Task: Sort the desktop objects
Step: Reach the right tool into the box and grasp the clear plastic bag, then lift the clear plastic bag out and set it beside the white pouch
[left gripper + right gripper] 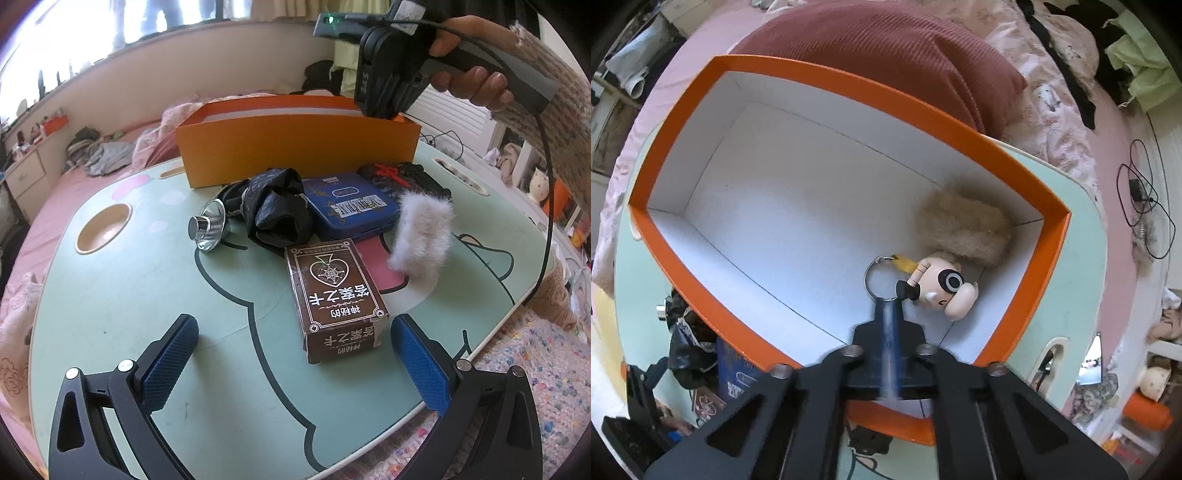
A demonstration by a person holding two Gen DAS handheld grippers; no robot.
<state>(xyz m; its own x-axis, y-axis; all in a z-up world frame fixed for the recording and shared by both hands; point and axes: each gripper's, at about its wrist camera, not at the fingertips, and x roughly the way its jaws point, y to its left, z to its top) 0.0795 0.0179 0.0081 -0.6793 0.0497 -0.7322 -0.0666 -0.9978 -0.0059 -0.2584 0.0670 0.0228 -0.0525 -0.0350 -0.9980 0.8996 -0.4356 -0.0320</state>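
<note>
Blue pads (888,325) of the right gripper (887,301) were clenched on nothing above the orange box (679,266), keychain doll (938,286) inside; its ring could be snagged.

Left gripper (291,332): black frame, blue textured pads, silver screws. Right gripper (888,310): grey handle, black cable, green light; knitted beige sleeve (554,103).

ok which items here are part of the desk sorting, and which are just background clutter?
Job:
orange cardboard box
fuzzy doll keychain inside it
brown card box
blue flat tin
white fluffy clip
crumpled black bag
shiny metal funnel

Background:
pink bedding
red cushion
white drawer unit
</note>
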